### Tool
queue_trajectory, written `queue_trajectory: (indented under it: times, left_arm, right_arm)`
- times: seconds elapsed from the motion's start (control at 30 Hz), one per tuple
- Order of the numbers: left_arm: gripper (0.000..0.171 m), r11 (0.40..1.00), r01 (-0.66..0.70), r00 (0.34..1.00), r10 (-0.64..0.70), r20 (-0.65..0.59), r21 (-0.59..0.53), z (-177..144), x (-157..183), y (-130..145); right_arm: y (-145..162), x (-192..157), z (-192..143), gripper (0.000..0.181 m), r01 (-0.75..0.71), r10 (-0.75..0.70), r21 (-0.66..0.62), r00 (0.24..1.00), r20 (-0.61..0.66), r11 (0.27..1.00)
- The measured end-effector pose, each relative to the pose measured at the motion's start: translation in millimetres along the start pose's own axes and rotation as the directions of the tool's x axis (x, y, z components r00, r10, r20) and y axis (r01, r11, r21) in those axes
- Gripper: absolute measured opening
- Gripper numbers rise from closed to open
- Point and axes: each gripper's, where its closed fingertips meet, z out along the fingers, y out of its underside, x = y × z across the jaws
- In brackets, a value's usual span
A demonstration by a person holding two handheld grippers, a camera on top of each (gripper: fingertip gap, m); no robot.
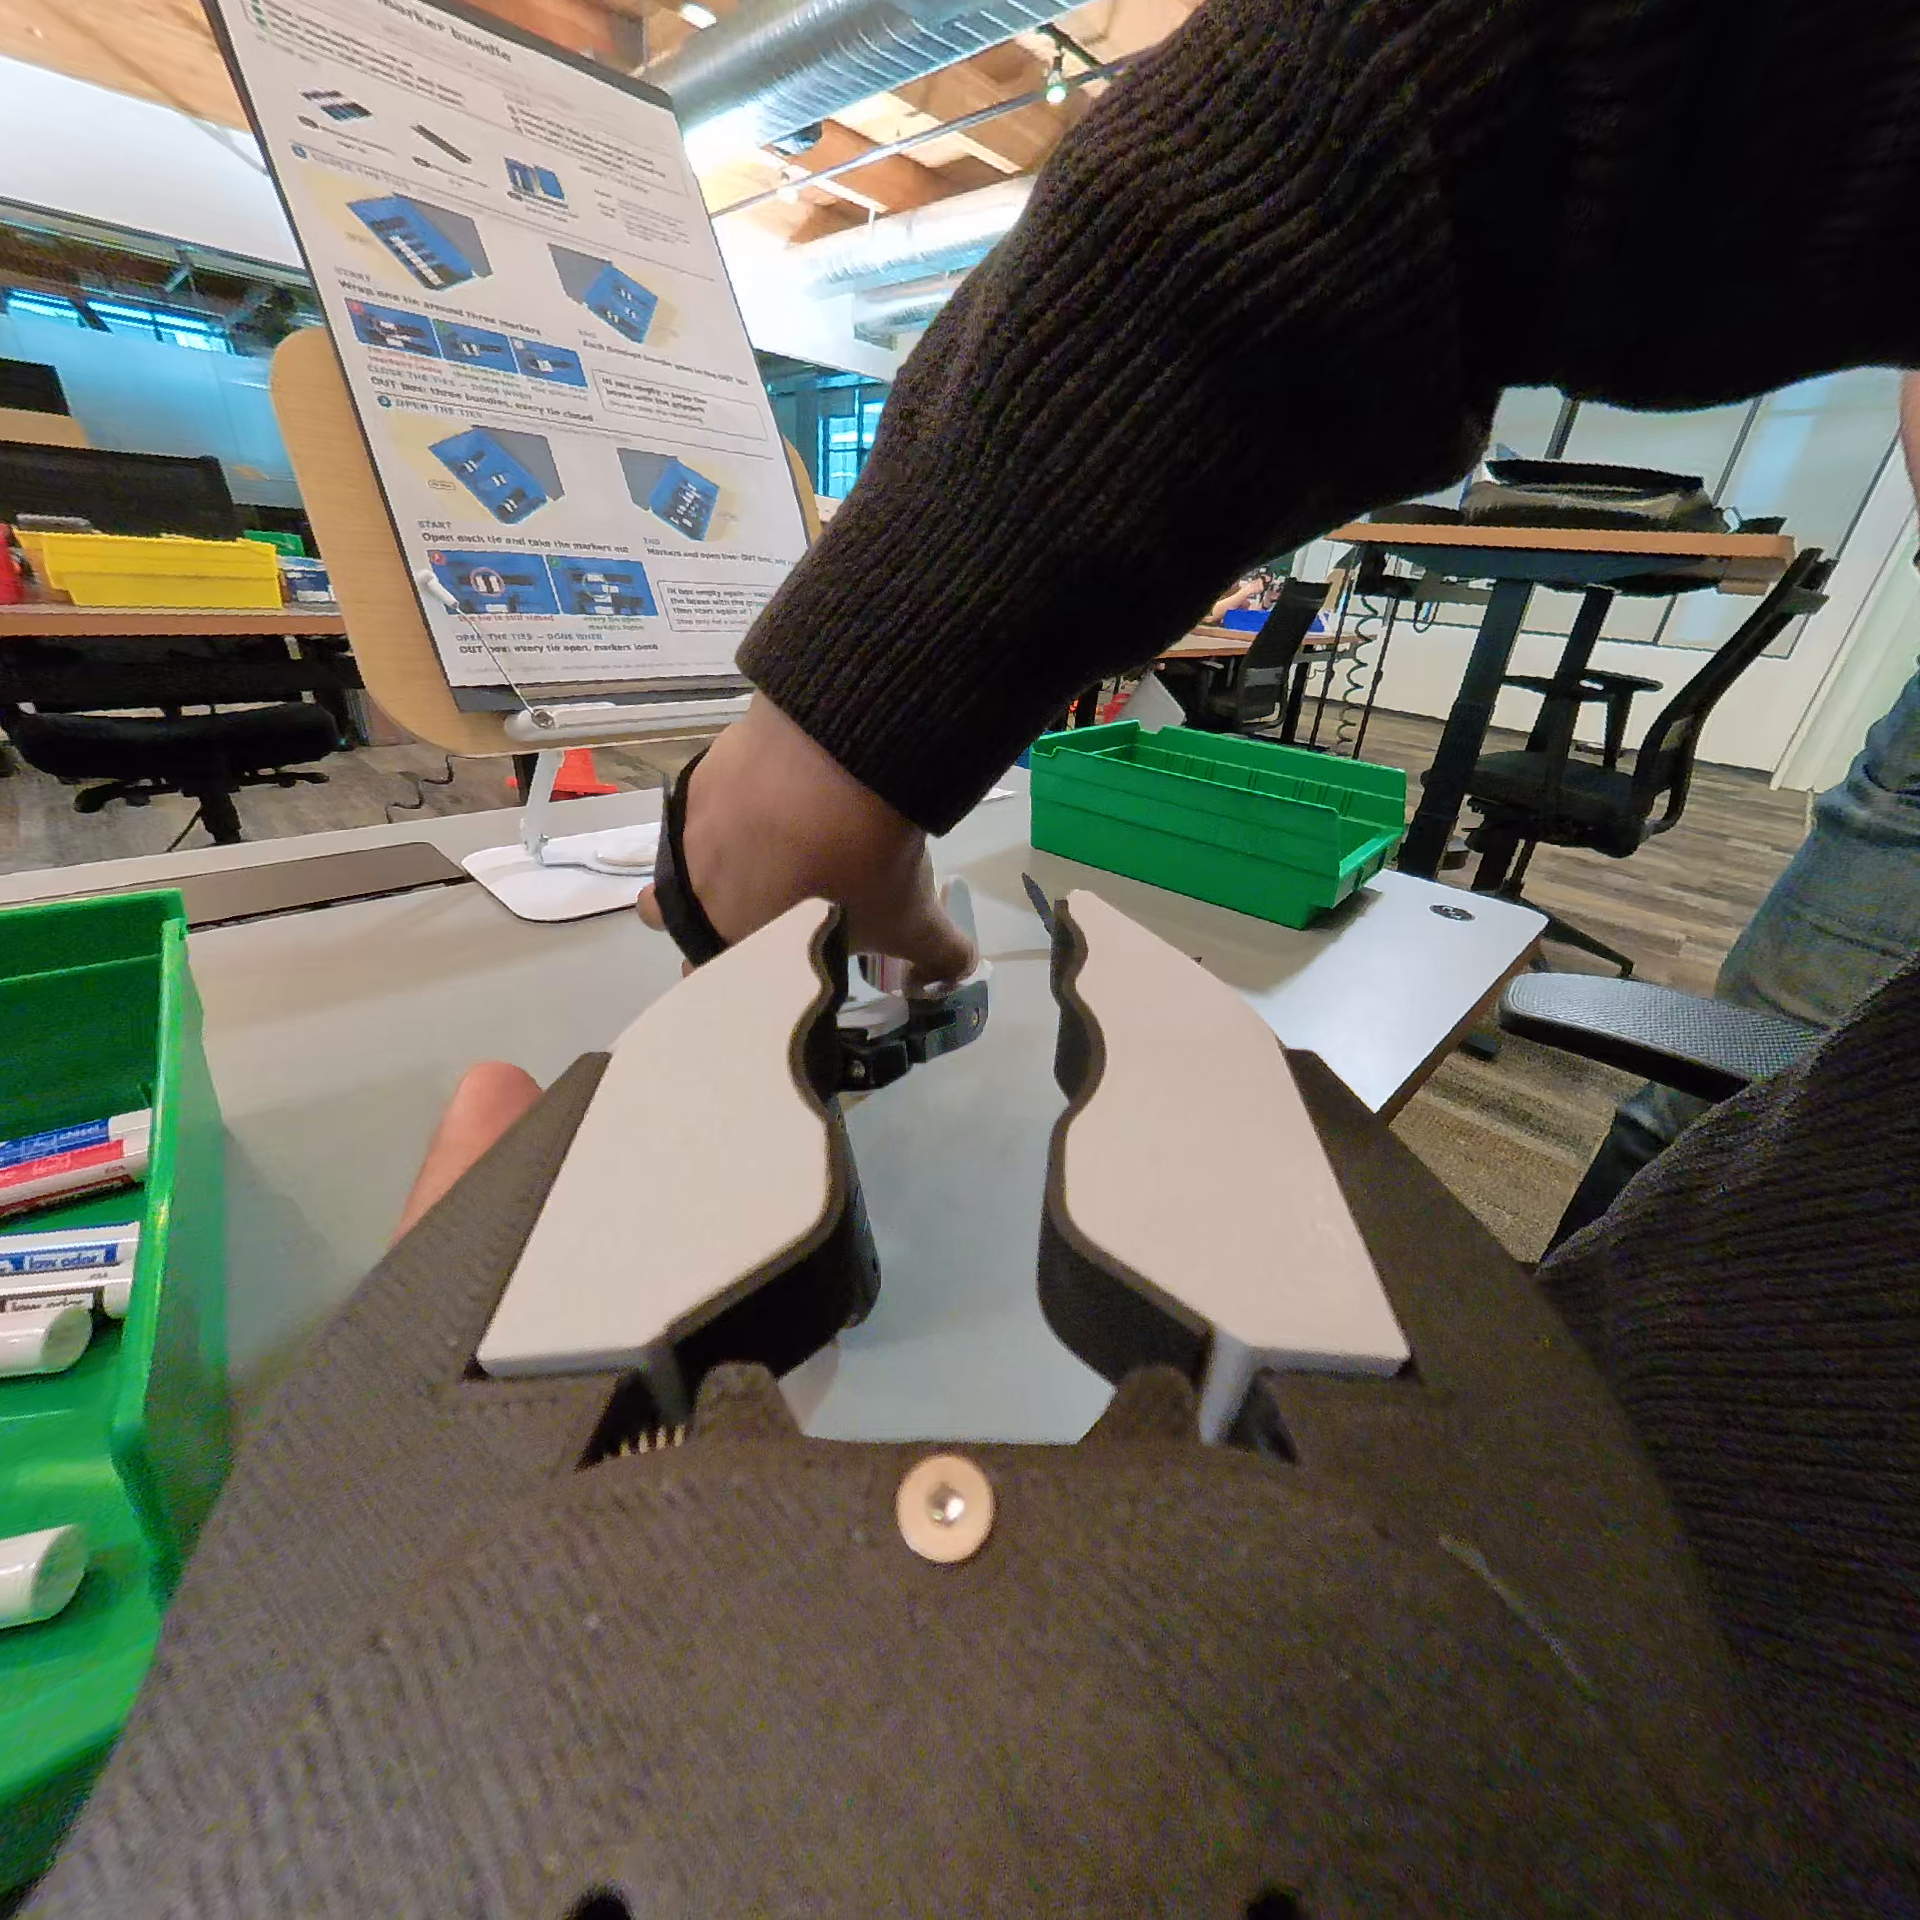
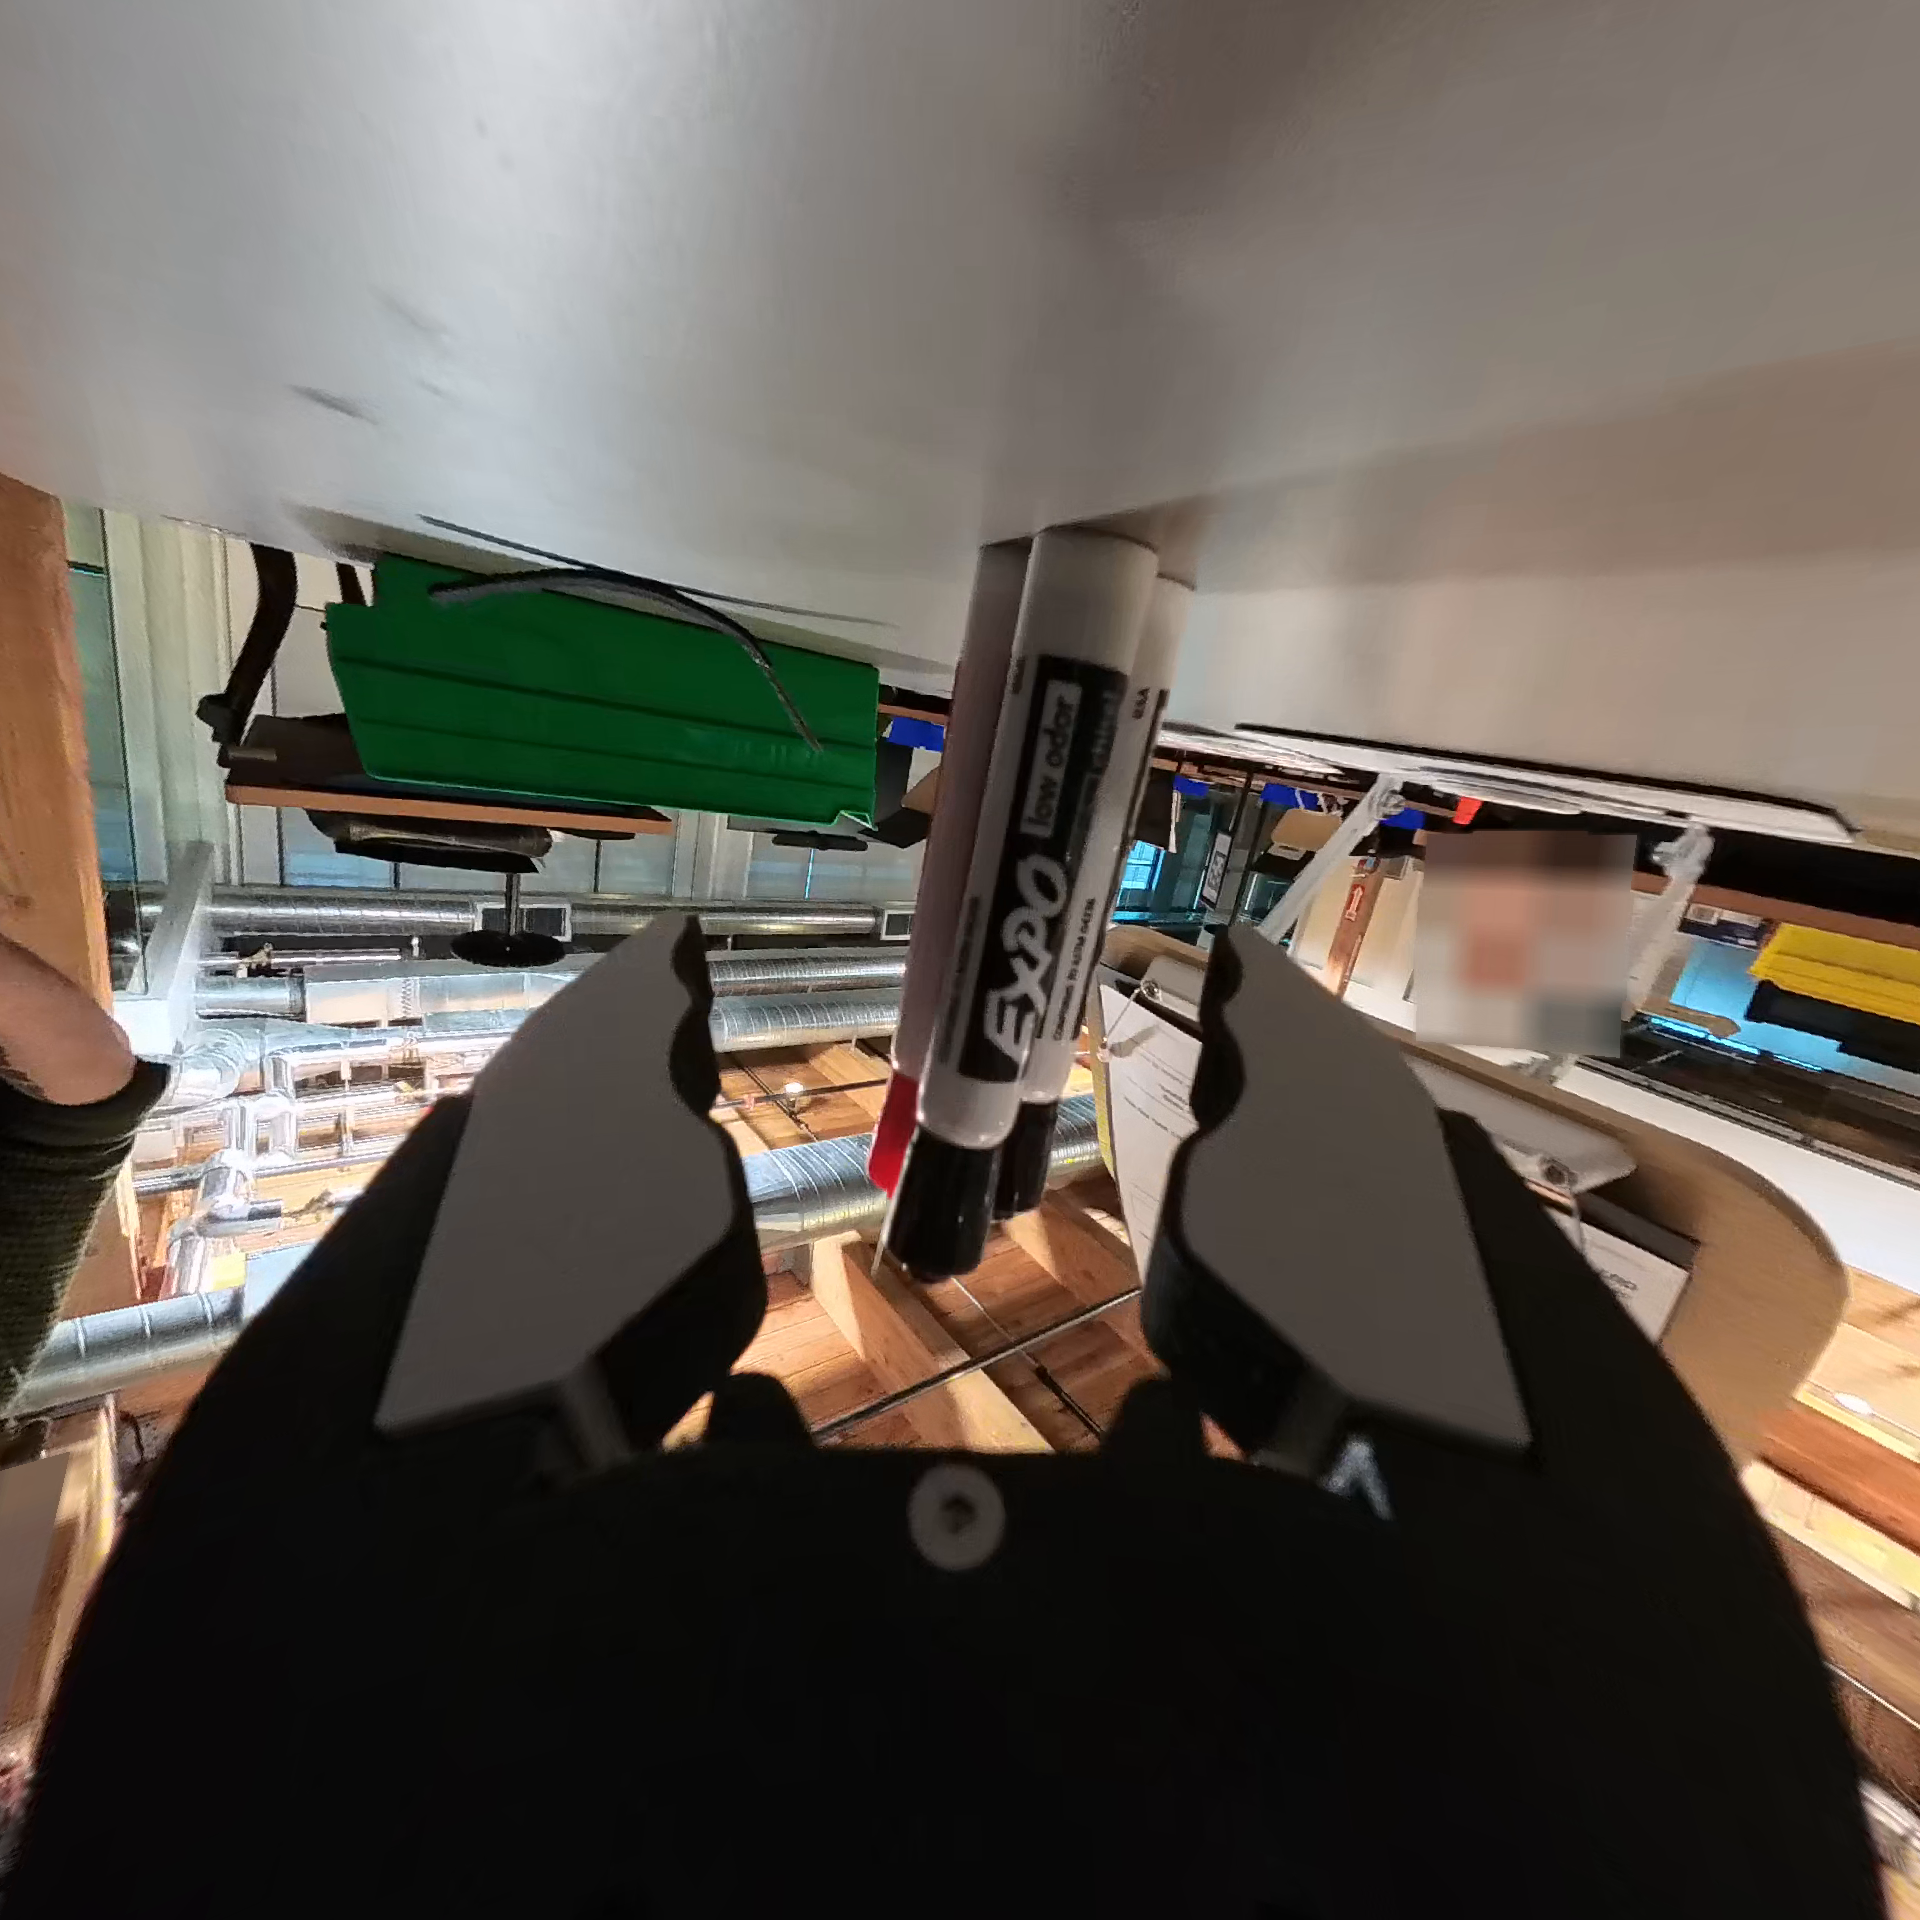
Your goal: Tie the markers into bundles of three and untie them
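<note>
The right gripper [image 2: 951, 1049], seen upside down, gapes wide with nothing in it, and three markers [image 2: 1023, 883] stand on end on the table [image 2: 623, 260] between and beyond its fingertips. The left gripper [image 1: 940, 997] is spread too, over bare table, with a green bin [image 1: 156, 1195] of markers at its left.

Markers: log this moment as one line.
left gripper: open, empty | right gripper: open | three markers: upright on table, between fingers, ungripped

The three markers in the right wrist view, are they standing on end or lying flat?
Standing on end. The three markers have their white ends against the table, caps pointing away, ahead of the open right gripper, which is not touching them.
</note>
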Motion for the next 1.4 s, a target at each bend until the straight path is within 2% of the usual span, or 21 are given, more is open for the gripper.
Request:
queue_trajectory:
  times: [0.3, 0.53, 0.83, 1.4]
  left_arm:
    - [0.038, 1.000, -0.010, 1.000, 0.009, -0.005, -0.025, 3, 3, 5]
    - [0.038, 0.999, -0.015, 1.000, 0.014, -0.009, -0.033, 4, 4, 7]
    - [0.038, 1.000, -0.012, 1.000, 0.012, -0.008, -0.023, 3, 4, 4]
    - [0.038, 1.000, -0.013, 1.000, 0.013, -0.008, -0.017, 3, 4, 3]
  right_arm:
    - [4, 4, 20, 0.088, -0.038, 0.038, 0.005, 0.999, 0.033, 0.999]
    - [4, 9, 22, 0.068, -0.021, 0.021, 0.008, 1.000, 0.022, 1.000]
    - [0, 2, 23, 0.067, -0.025, 0.023, 0.036, 0.997, 0.070, 0.999]
    - [-3, 3, 25, 0.060, -0.013, 0.009, 0.063, 0.998, 0.068, 0.998]
